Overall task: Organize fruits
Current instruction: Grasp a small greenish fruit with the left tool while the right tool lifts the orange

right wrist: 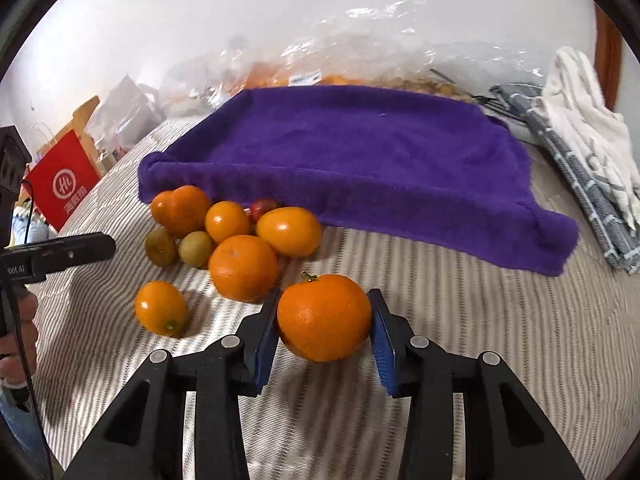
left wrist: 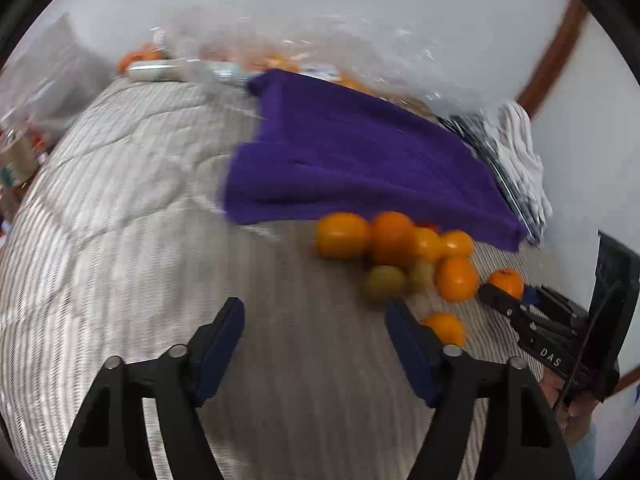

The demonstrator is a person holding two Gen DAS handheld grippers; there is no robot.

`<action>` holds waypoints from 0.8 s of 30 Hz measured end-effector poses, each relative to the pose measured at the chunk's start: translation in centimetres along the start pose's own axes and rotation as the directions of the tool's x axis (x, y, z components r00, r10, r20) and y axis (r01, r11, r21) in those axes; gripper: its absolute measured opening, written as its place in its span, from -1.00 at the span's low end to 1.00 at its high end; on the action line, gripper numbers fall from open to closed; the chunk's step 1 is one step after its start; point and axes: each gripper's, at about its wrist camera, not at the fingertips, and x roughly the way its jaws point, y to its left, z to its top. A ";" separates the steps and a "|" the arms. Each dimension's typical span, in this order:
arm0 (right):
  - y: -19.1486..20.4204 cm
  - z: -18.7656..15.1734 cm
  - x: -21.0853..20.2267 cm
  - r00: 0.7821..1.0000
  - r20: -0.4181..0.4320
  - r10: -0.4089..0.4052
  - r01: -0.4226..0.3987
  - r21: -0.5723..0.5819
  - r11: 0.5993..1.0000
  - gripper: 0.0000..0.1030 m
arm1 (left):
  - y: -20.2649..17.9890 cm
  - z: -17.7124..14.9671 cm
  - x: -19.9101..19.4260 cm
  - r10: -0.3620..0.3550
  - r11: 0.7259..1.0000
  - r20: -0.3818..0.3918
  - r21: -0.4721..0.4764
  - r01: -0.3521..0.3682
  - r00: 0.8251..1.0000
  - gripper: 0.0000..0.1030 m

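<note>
**Orange pinched in your right gripper, pile still to sort**

Orange (right wrist: pixel 324 316) with the small stem on top sits between the blue pads of your right gripper (right wrist: pixel 325 322), one pad pressed against each side, so you are pinching it at its widest part. It appears just above the striped bedcover (right wrist: pixel 480 340), near you and a little to the right of the fruit pile (right wrist: pixel 236 240). Whether it has fully left the cover is hard to tell.

Your left gripper (left wrist: pixel 315 320) is spread wide and holds nothing; it hovers over bare cover to the left of the pile, with one small orange (left wrist: pixel 446 328) just beside its right finger.

To do this step well, keep the squeeze steady and gentle: the fruit is round and smooth, so it could roll out if the pads slip off centre, and it may bruise if you clamp harder. Lift straight up before you travel, so you do not nudge the big orange (right wrist: pixel 243 267) lying just left of your left pad.

The purple towel (right wrist: pixel 352 152) lies beyond the pile, its near edge touching the farthest fruits, and looks like the likely place to set things down. The two greenish fruits (right wrist: pixel 178 247) sit at the left of the pile; judge whether they belong apart from the oranges.
</note>
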 end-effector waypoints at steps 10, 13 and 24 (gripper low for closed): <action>-4.5 -1.7 -2.9 0.996 0.006 -0.090 0.089 0.064 0.994 -0.19 | -3.3 0.4 2.5 -0.009 0.999 -0.026 0.040 0.010 1.000 -0.22; -5.2 -2.0 -3.1 0.995 0.002 -0.097 0.096 0.088 0.991 -0.19 | -3.3 0.5 2.5 -0.066 0.997 -0.032 0.027 0.067 0.997 -0.54; -4.6 -1.9 -3.2 0.995 -0.002 -0.101 0.100 0.115 0.988 -0.19 | -3.0 0.2 -0.6 -0.008 0.998 0.031 0.055 0.006 1.000 -0.54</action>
